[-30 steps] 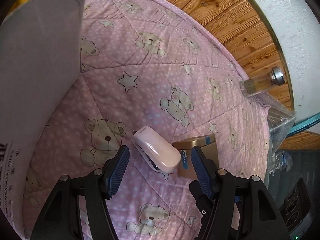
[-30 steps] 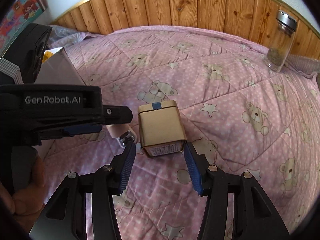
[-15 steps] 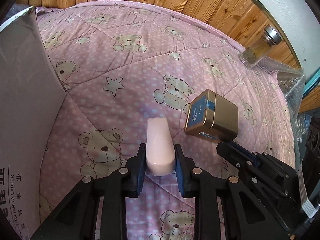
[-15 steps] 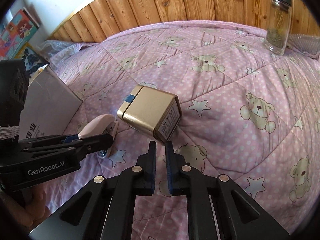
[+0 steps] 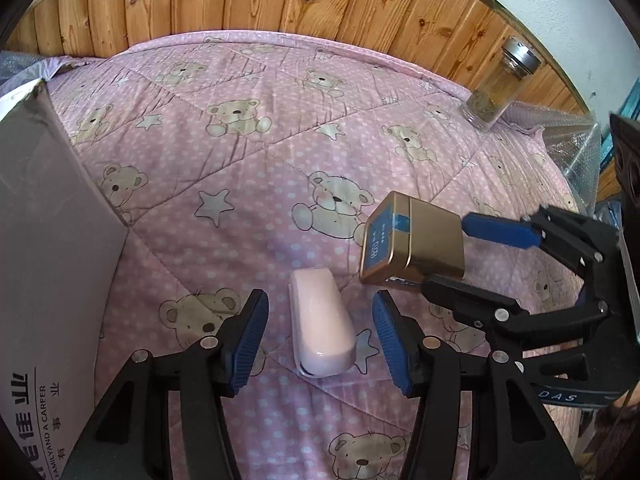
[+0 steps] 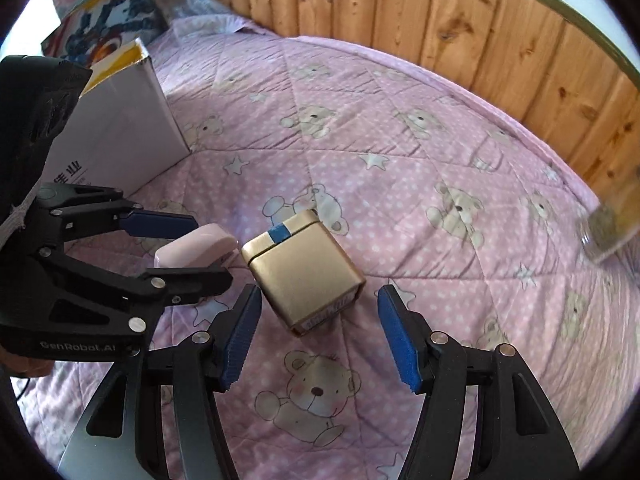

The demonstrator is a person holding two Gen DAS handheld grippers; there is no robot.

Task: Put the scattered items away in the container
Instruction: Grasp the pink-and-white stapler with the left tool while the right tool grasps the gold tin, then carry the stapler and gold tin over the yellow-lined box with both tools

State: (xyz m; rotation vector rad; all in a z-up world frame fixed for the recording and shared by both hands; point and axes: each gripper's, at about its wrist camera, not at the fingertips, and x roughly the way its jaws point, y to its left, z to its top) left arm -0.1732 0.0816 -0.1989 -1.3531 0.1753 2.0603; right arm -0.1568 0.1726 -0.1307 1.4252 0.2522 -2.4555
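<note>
A: On the left a white cardboard box (image 5: 44,240) stands on the pink bear quilt (image 5: 280,128), and wooden panelling (image 5: 240,4) runs behind.

B: The left claw (image 5: 320,334) is wide around the pink case (image 5: 320,320). The right claw (image 6: 318,330) is wide by the gold tin (image 6: 302,270).

A: Only the left view shows the glass jar (image 5: 500,84) sharply. The right view reads "GenRobot.AI"; the box, "A CAREER".

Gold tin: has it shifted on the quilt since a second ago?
Yes. The gold tin has turned: a second ago it sat square to the wooden wall, and now its taped end angles left toward the cardboard box, between the open right tongs.
</note>
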